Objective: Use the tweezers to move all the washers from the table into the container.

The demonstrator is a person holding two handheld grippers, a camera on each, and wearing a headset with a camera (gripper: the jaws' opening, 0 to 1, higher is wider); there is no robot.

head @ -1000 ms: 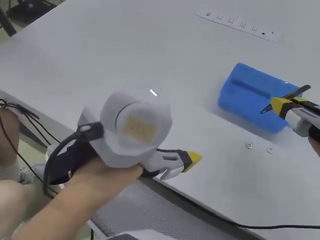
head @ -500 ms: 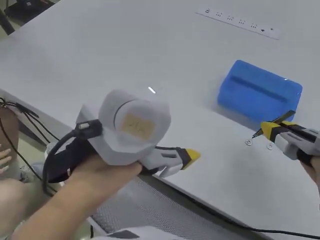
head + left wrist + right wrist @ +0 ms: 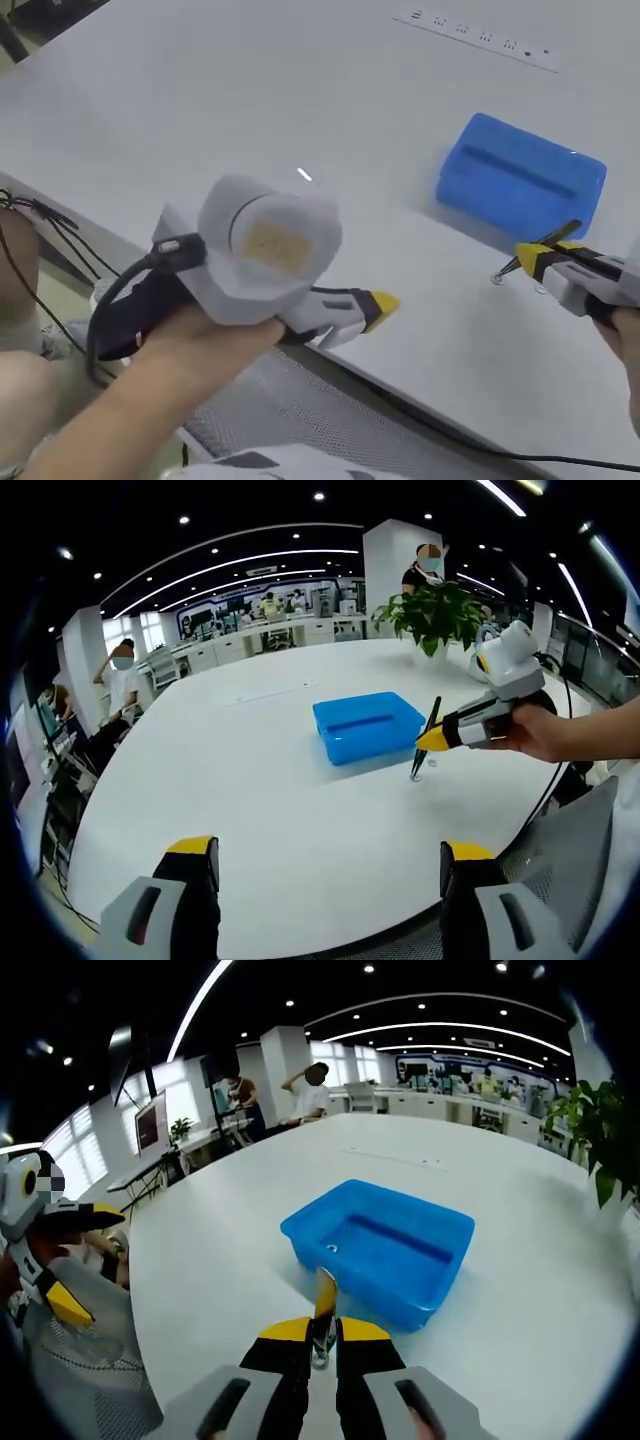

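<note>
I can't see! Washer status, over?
Left gripper open, idle. Right gripper shut on thin dark tweezers, tips at small silver washer beside blue plastic container. Nothing blocking.

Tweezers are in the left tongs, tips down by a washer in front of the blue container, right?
No: the tweezers are in the right tongs, as the right gripper view shows. The rest holds: tips down by a washer in front of the blue container.

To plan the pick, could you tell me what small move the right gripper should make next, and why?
Probably settle the tips of the tweezers over the nearer washer and pinch it. The right gripper holds them tilted, tips down at that washer on the table beside the blue container. A second washer lies close by, so both are yet to be moved.
</note>
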